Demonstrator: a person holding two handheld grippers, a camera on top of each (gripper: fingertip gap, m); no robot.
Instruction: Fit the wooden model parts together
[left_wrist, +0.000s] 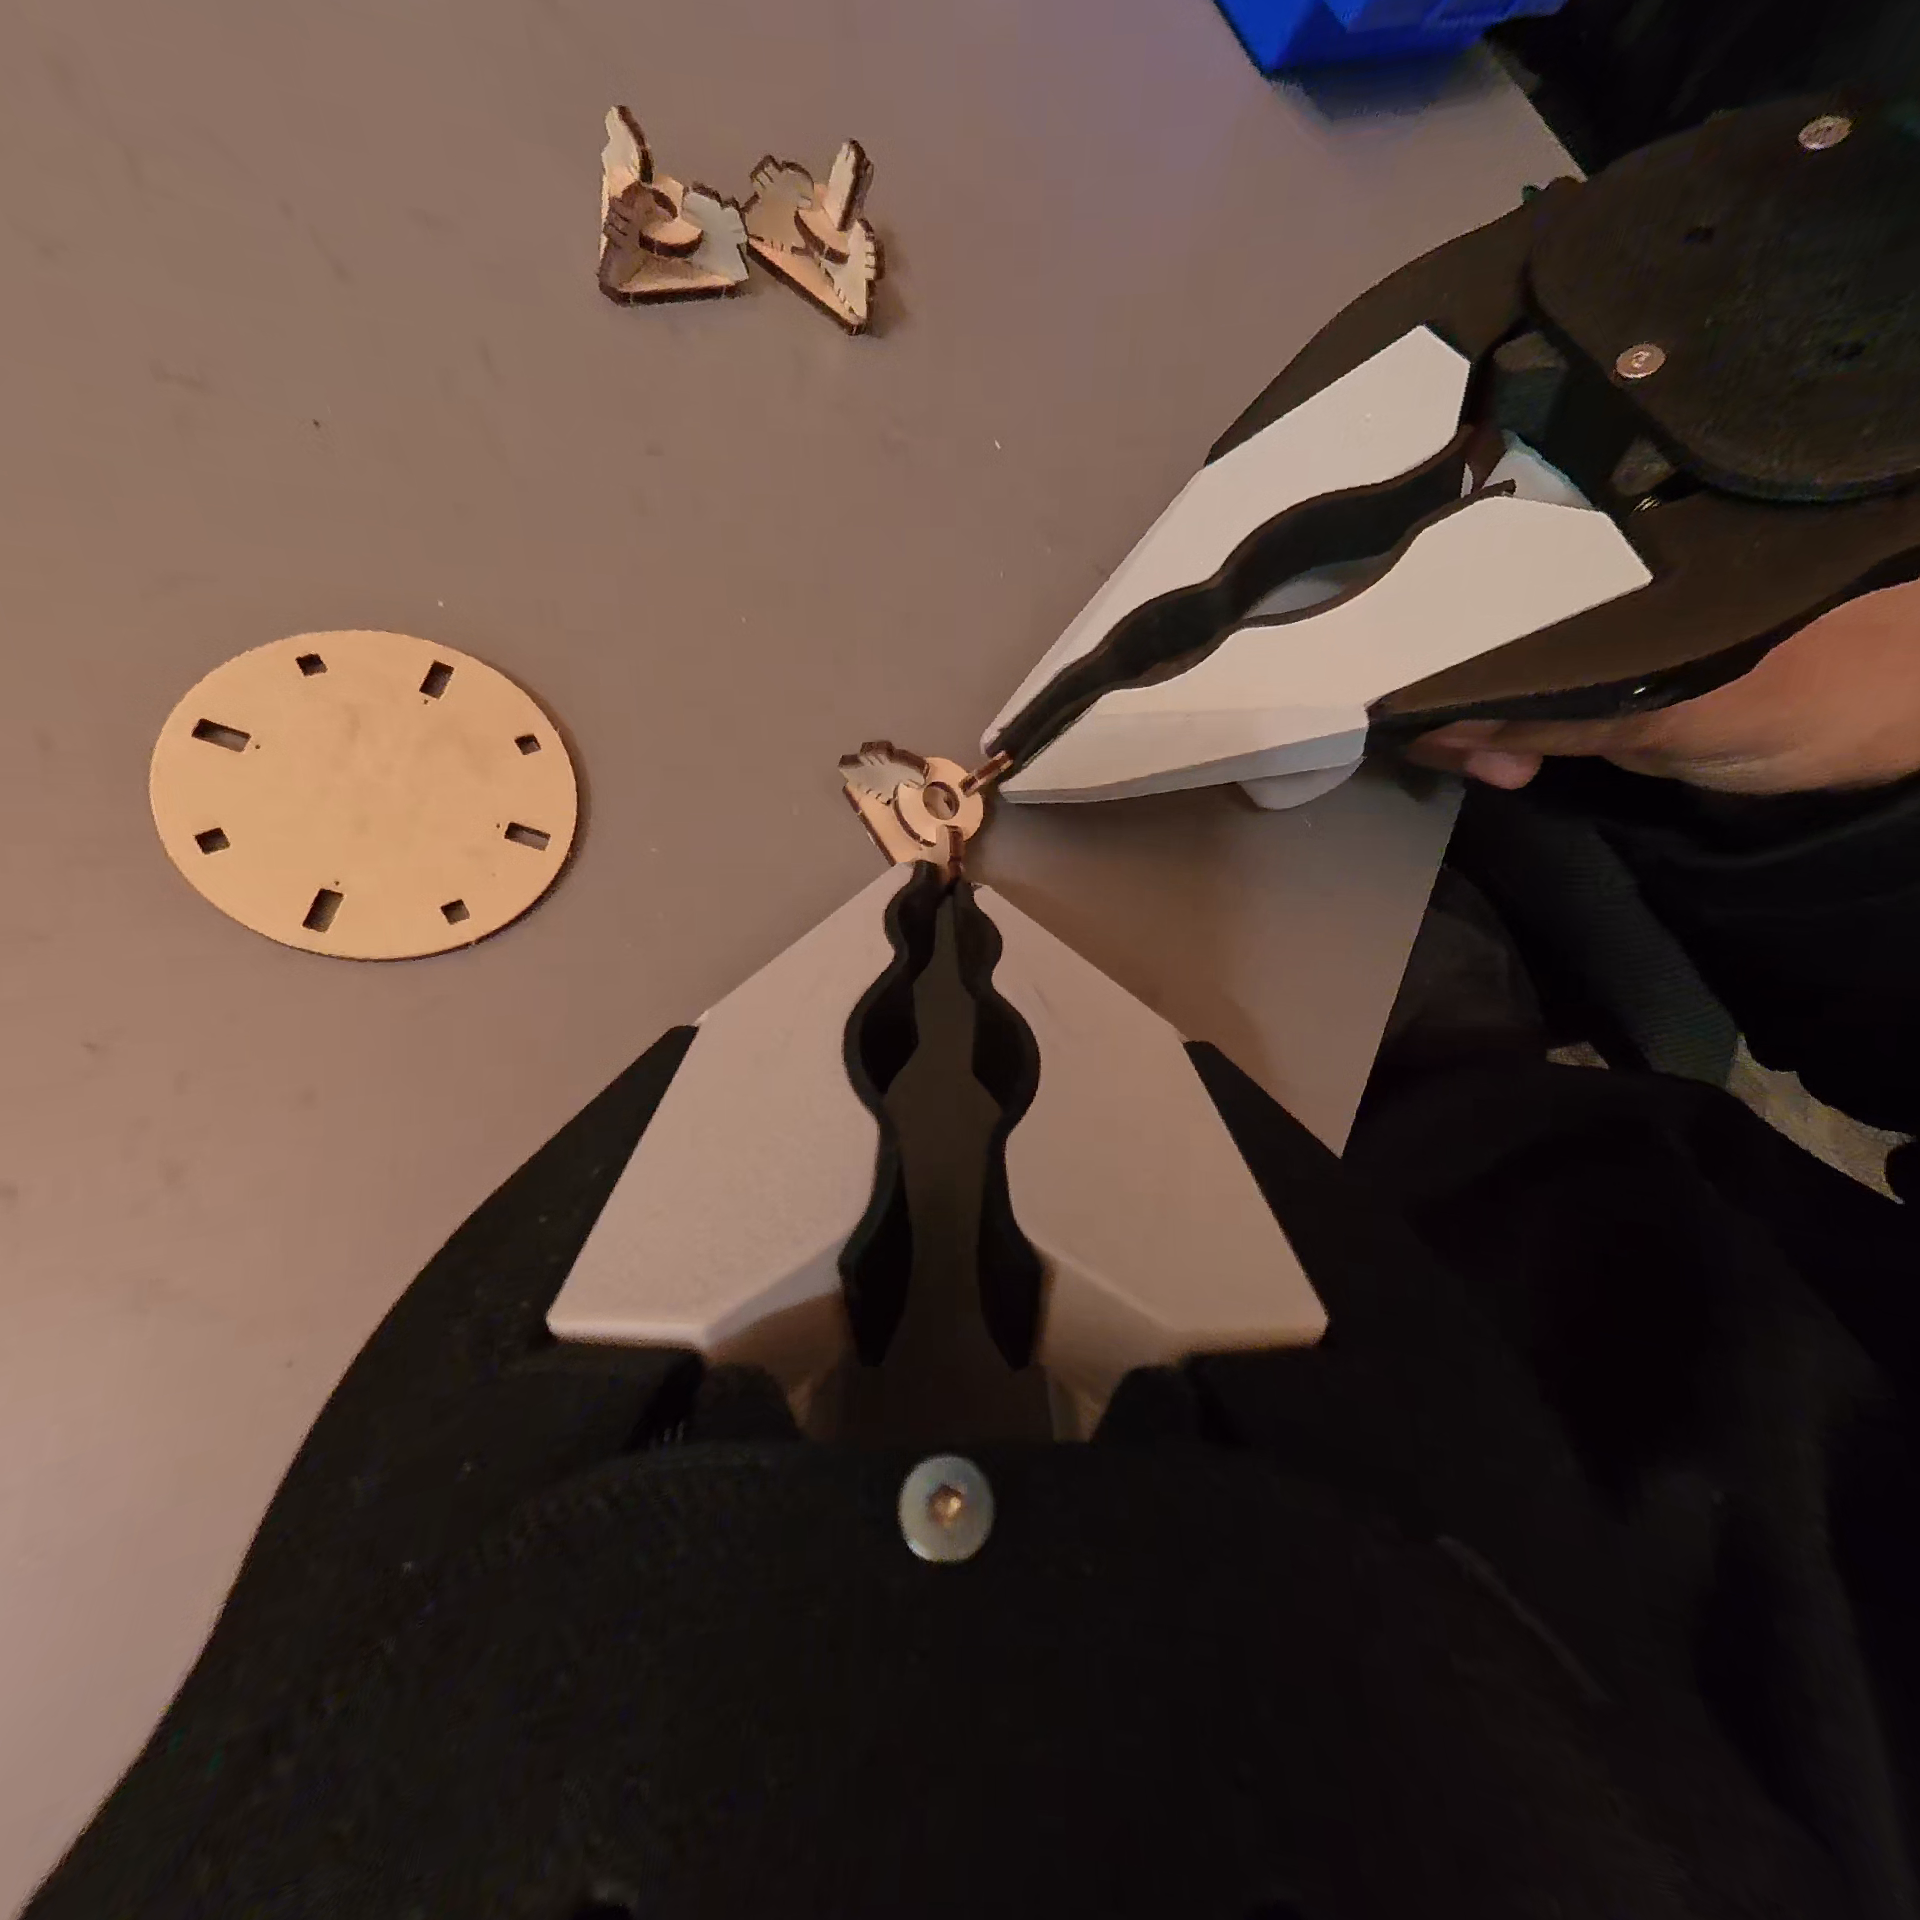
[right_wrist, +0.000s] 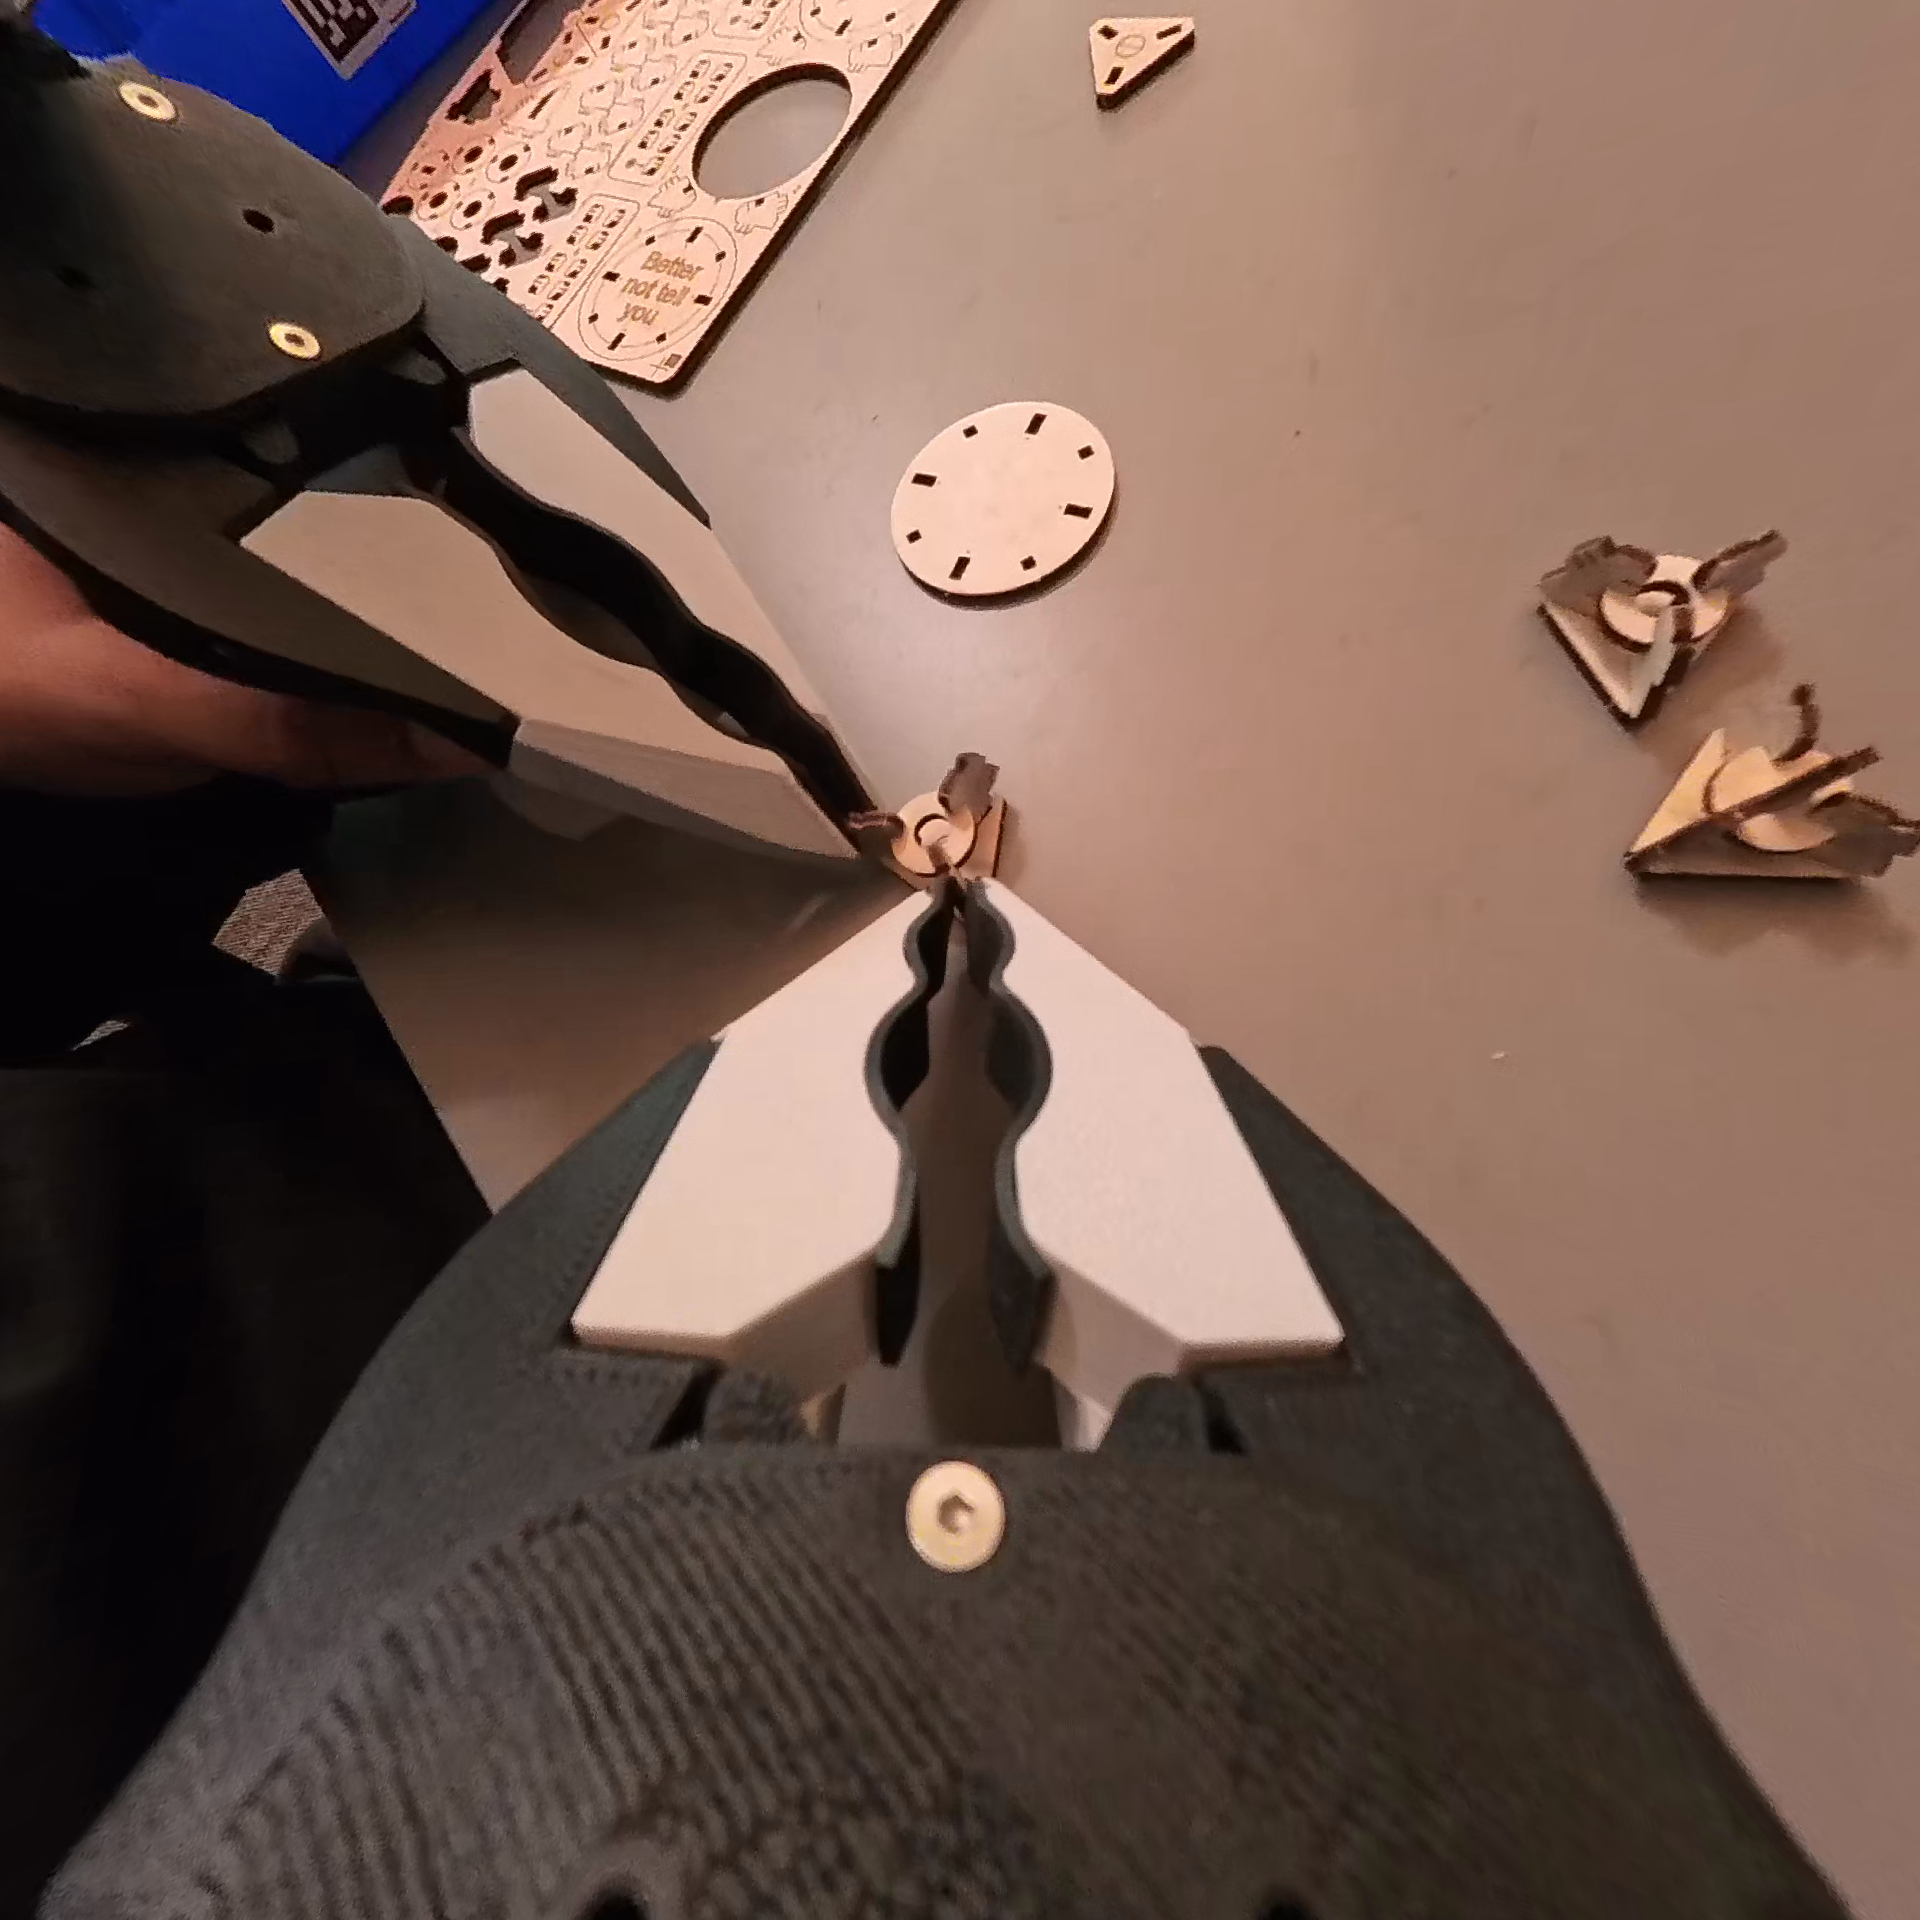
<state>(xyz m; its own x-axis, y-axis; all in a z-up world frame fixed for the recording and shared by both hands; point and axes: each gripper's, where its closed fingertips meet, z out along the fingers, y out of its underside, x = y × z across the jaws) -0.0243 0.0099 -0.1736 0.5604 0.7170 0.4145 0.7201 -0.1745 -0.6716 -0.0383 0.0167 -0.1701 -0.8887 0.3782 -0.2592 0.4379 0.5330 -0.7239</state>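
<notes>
A small wooden assembly (left_wrist: 914, 810), a triangular base with a ring disc on top and one wing-shaped fin standing in it, sits on the grey table near its front edge. My left gripper (left_wrist: 940, 881) is shut on a thin wooden fin (left_wrist: 951, 850) that stands in the ring's near slot. My right gripper (left_wrist: 995, 756) comes in from the upper right and is shut on another thin fin (left_wrist: 987, 774) at the ring's right side. In the right wrist view the assembly (right_wrist: 951, 831) lies just ahead of the right gripper (right_wrist: 951, 891); the left gripper (right_wrist: 857, 821) pinches its fin from the left.
A round slotted wooden disc (left_wrist: 364, 795) (right_wrist: 1003, 501) lies on the table. Two assembled winged triangles (left_wrist: 665, 223) (left_wrist: 816, 239) stand farther off. A laser-cut wooden sheet (right_wrist: 644, 177), a loose triangle piece (right_wrist: 1140, 57) and a blue bin (right_wrist: 208, 52) are at the back. A hand (left_wrist: 1662, 748) holds the right gripper.
</notes>
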